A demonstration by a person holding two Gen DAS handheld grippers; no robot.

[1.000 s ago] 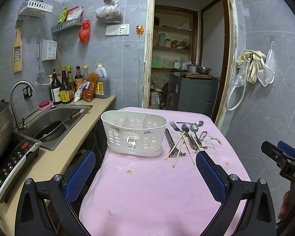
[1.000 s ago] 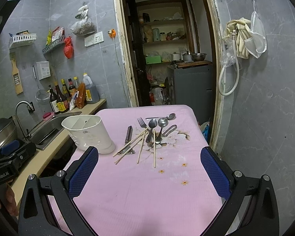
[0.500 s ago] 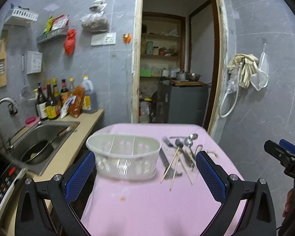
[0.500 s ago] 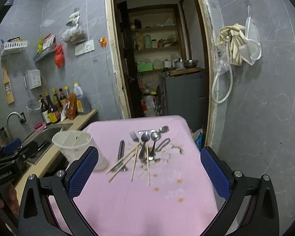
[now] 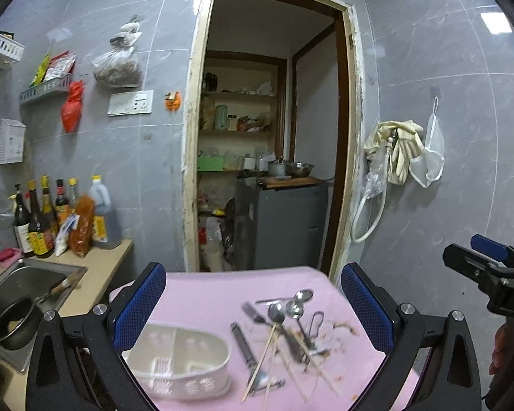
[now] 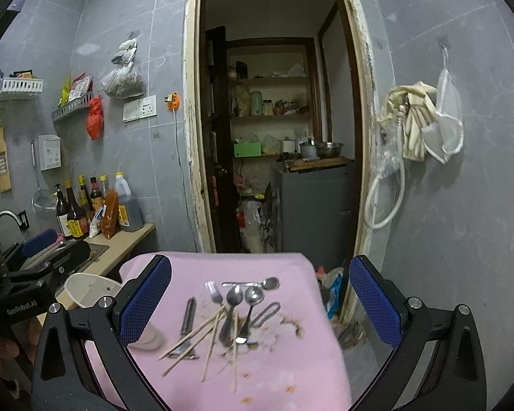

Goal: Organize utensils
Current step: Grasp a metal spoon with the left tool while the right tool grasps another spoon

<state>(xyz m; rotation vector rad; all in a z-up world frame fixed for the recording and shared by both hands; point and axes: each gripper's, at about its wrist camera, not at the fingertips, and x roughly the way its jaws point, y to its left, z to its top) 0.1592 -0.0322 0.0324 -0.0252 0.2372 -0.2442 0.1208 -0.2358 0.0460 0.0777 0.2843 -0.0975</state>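
A heap of utensils lies on the pink table (image 6: pixel 274 370): wooden chopsticks (image 6: pixel 202 339), a fork (image 6: pixel 213 291), spoons (image 6: pixel 234 296), a peeler (image 6: pixel 188 318). The same heap shows in the left wrist view (image 5: pixel 277 335). A white divided caddy (image 5: pixel 181 359) stands left of the heap; only its rim (image 6: pixel 89 289) shows in the right wrist view. My left gripper (image 5: pixel 253 304) is open and empty above the table. My right gripper (image 6: pixel 260 298) is open and empty above the heap.
A counter with a sink (image 5: pixel 24 294) and sauce bottles (image 5: pixel 41 219) runs along the left. An open doorway (image 5: pixel 267 157) to a pantry lies behind the table. A hose and gloves (image 5: pixel 390 157) hang on the right wall.
Both cameras have tilted upward and come closer to the table, so the utensils and caddy sit lower in view. Both grippers stay open and empty.
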